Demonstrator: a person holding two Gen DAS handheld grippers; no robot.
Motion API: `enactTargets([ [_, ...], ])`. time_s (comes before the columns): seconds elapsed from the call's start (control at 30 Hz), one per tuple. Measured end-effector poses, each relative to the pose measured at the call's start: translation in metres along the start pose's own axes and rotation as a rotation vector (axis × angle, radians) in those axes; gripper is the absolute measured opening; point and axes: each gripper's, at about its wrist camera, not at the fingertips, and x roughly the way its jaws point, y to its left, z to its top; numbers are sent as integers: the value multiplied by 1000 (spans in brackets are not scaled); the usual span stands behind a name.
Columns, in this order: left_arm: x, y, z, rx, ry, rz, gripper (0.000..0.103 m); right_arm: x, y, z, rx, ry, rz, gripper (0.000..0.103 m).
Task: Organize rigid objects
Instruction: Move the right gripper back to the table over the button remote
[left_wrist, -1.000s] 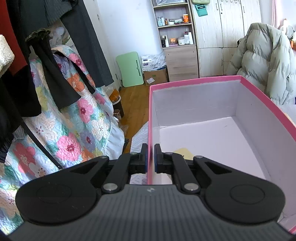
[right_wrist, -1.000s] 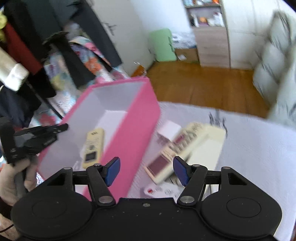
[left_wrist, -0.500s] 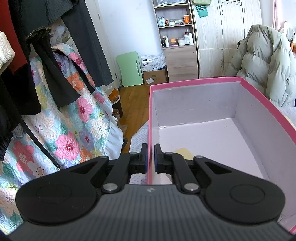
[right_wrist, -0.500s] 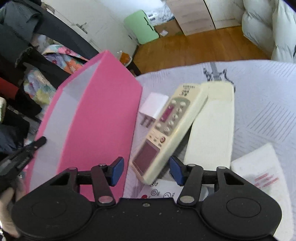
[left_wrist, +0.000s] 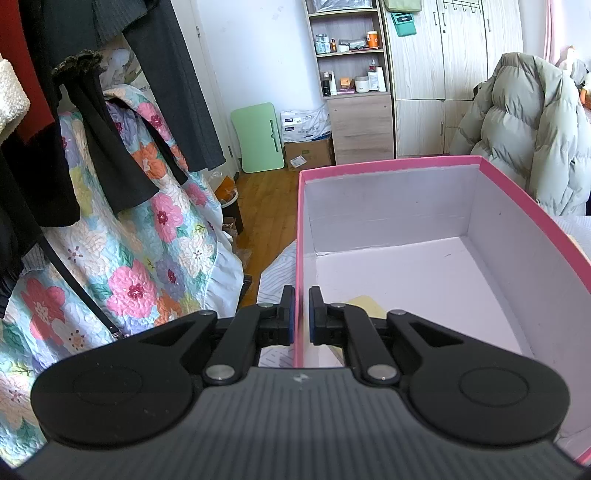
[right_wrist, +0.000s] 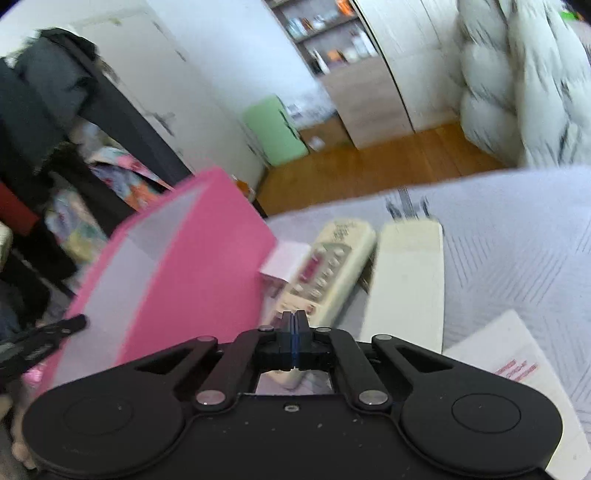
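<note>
We clamp our left gripper (left_wrist: 301, 311) on the pink box (left_wrist: 517, 192) wall, 1 item inside, while our right gripper (right_wrist: 294, 334), pinched together on nothing, nears the remote (right_wrist: 328, 266) at 12 o'clock, 3 things outside.

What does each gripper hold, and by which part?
The left gripper clamps the pink box by the top edge of one side wall. The right gripper is shut, pads together, holding nothing.
</note>
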Motion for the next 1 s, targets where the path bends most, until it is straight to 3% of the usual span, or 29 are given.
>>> enactTargets([
  [0.1,0,2,-1,-1,-1,-1,6,-8,3,4,-19,27,24,3],
  [0.23,0,2,0,-2,0,-2,7,-3,4,18,-48,70,-28,15],
  [0.33,0,3,0,-2,-1,-3,7,10,3,26,-44,130,-64,44],
  [0.4,0,3,0,-3,-1,-4,7,24,3,28,-33,160,-100,52],
  [0.73,1,6,0,-7,-2,-10,7,64,26,20,-163,118,-249,72],
  [1.0,1,7,1,-6,0,-18,7,65,25,21,-314,158,-217,76],
])
